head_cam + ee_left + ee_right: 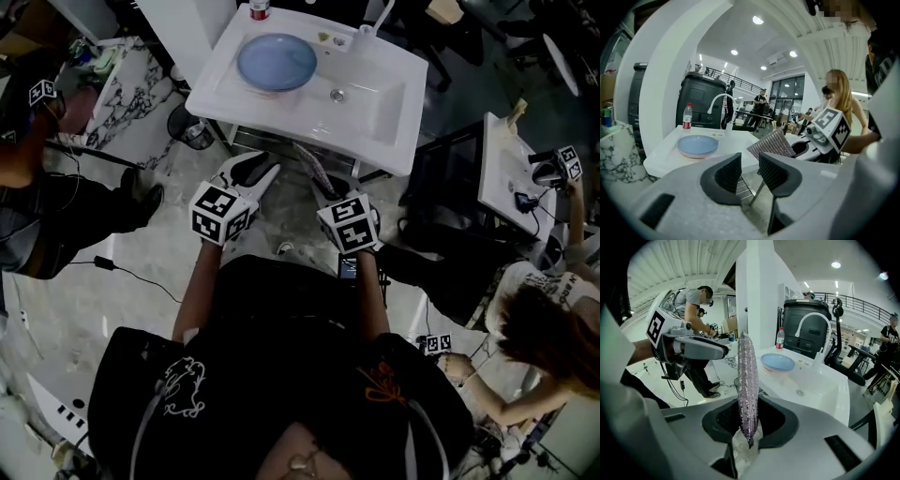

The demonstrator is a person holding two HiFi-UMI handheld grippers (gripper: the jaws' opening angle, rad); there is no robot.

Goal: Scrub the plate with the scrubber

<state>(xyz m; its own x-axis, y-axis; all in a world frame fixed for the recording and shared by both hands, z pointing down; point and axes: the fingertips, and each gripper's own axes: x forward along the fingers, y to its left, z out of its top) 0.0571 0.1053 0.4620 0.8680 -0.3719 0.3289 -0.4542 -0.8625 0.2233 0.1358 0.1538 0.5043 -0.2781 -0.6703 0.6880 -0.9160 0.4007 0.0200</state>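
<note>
A round blue plate (277, 62) (697, 145) (778, 362) lies on the left side of a white sink unit (375, 131). My right gripper (330, 199) (749, 420) is shut on a silvery mesh scrubber (314, 173) (748, 380) (772, 144), which stands edge-up between its jaws. My left gripper (255, 173) (749, 164) is open, with nothing between its dark ribbed pads (726, 174). Both grippers hover side by side in front of the sink unit, short of its near edge and apart from the plate.
A red-labelled bottle (259, 9) (687, 116) and a curved white faucet (719, 101) (813, 333) stand at the sink's back; the basin drain (337, 95) is right of the plate. A marble-patterned counter (122, 84) is at left, another white table (506, 173) at right. People stand on both sides.
</note>
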